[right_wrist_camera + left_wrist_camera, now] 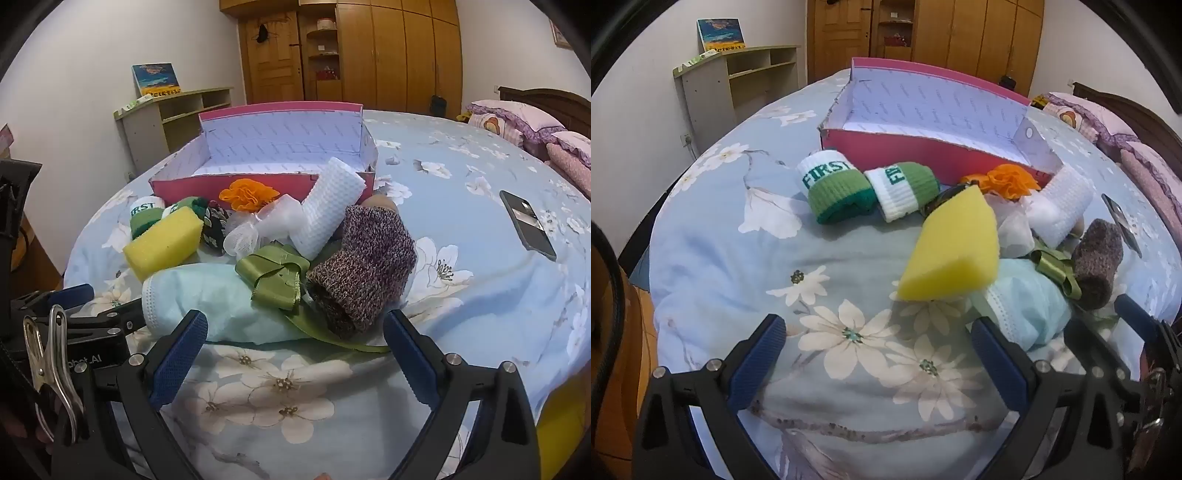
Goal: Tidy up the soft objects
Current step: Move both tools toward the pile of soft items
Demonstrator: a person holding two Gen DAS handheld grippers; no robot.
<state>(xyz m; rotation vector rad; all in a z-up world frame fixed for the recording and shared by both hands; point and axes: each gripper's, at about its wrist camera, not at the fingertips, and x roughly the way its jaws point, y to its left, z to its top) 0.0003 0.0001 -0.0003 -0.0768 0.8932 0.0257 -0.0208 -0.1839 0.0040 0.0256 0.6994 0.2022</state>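
The left tongs [877, 338] are spread wide with nothing in them, low in the left wrist view over the bed [720, 266]. The right tongs [295, 332] are spread wide too and hold nothing. The soft things lie in a pile in the middle of both views. A yellow sponge [951, 247] leans on a blue face mask [221, 295]. A green ribbon [277, 275] touches a brown knit sock [369, 266]. Behind the pile stands an open pink box [229, 184]. A phone [528, 225] lies well apart at the right.
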